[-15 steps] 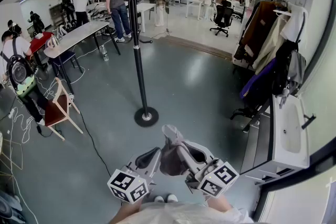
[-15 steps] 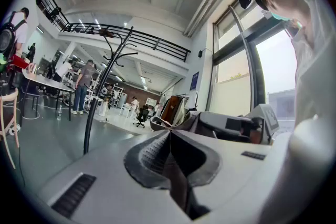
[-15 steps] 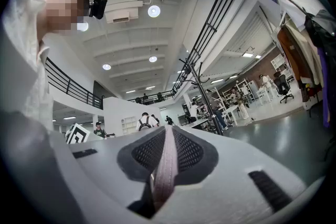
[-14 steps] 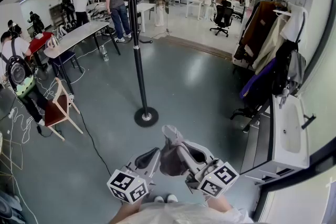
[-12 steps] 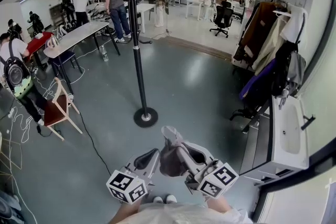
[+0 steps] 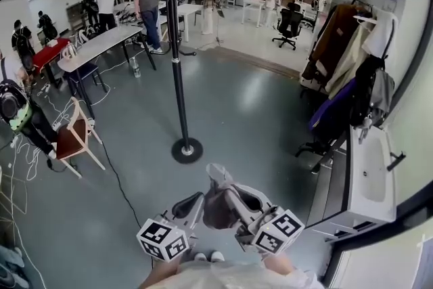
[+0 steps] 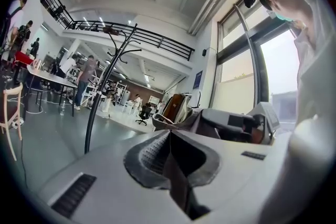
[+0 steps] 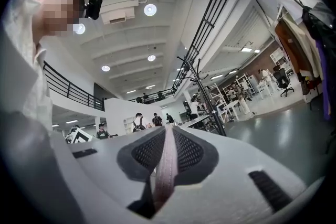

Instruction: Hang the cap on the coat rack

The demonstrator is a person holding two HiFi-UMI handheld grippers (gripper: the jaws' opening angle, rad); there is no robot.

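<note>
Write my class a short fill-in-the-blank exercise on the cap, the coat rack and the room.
1. The right gripper is shut on the ___.
2. The coat rack stands on a ___ base.
3. Coats hang on the person's ___ side.
Missing words: cap; round; right.

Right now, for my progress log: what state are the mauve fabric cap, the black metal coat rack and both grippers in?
mauve fabric cap: held between both grippers, not hung.
right gripper: shut on the cap.
left gripper: shut on the cap's edge.
black metal coat rack: upright, apart from the cap.
</note>
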